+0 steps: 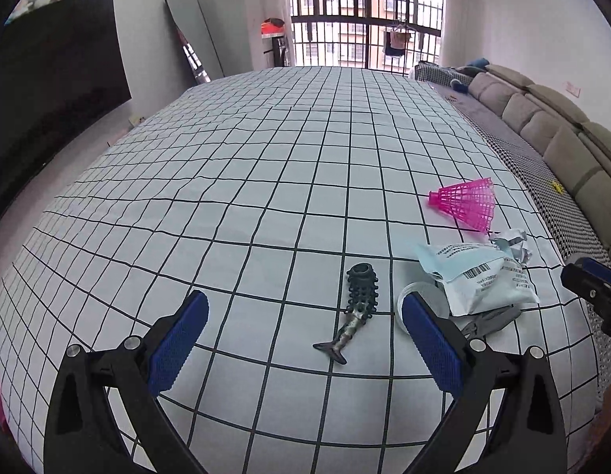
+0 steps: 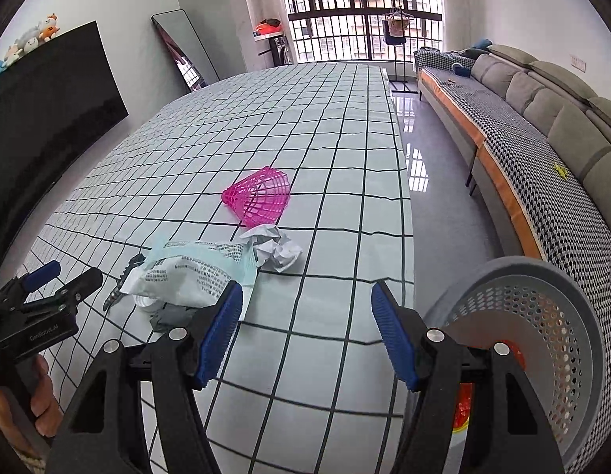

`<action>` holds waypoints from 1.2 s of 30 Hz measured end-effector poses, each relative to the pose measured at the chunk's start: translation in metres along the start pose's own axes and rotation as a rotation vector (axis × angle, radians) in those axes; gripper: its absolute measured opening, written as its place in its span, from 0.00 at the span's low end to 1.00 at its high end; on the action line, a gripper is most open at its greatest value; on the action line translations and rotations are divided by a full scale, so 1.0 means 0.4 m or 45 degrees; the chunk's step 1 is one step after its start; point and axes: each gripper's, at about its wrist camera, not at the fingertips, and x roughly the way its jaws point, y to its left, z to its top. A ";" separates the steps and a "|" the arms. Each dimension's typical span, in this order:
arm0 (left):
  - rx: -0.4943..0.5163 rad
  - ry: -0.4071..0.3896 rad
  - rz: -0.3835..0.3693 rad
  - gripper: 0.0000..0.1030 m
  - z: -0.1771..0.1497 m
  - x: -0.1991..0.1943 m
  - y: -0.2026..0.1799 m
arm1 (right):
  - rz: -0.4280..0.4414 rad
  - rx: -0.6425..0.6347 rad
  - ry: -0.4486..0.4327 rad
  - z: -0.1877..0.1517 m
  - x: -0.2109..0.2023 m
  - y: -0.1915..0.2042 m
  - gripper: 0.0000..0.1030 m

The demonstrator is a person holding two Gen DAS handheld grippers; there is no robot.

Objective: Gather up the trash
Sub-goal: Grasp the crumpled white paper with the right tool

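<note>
Room: a bright living room with a barred balcony window [image 2: 364, 12] at the far end, laundry hanging behind it, a dark flat screen [image 2: 49, 118] on one wall and a leaning mirror [image 2: 183, 47] beside it.
Table: a long table under a white cloth with a black grid [image 1: 266, 158]; everything below is placed against this table.
Sofa: a grey cushioned sofa with a houndstooth throw [image 2: 542, 158], off the table's right edge across a strip of glossy floor.
Bin: a grey perforated plastic basket [image 2: 542, 316], tipped toward the camera just past the table's near right corner, something red inside it.
Mailer bag: a crumpled white and pale-blue plastic mailer with a barcode label [image 1: 479, 276], lying near the table's right edge, partly over a grey multi-tool [image 1: 491, 320] and a clear round lid [image 1: 416, 296].
Pink basket: a small pink plastic lattice basket [image 2: 262, 197], on its side, farther up the table than the mailer.
Paper: a crumpled white paper ball [image 2: 276, 249], touching the mailer's far end, between it and the pink basket.
Fish toy: a dark rubbery fish with a studded black sleeve over its head [image 1: 355, 304], on the cloth left of the mailer.
Left gripper [image 1: 305, 339]: blue-padded fingers spread wide, nothing between them, low over the table with the fish ahead.
Right gripper [image 2: 305, 328]: fingers apart and empty, over the table's right side, near the mailer.
</note>
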 end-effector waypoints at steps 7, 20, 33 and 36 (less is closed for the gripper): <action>-0.023 0.021 0.003 0.94 -0.007 0.017 0.017 | 0.001 -0.030 0.053 0.047 0.069 0.019 0.63; -0.040 0.050 -0.027 0.94 -0.012 0.020 0.028 | -0.014 -0.070 0.115 0.093 0.138 0.045 0.61; -0.039 0.066 -0.043 0.94 -0.013 0.023 0.025 | 0.000 -0.079 0.147 0.076 0.151 0.055 0.27; -0.038 0.072 -0.043 0.94 -0.013 0.028 0.022 | 0.004 -0.055 0.122 0.072 0.133 0.045 0.25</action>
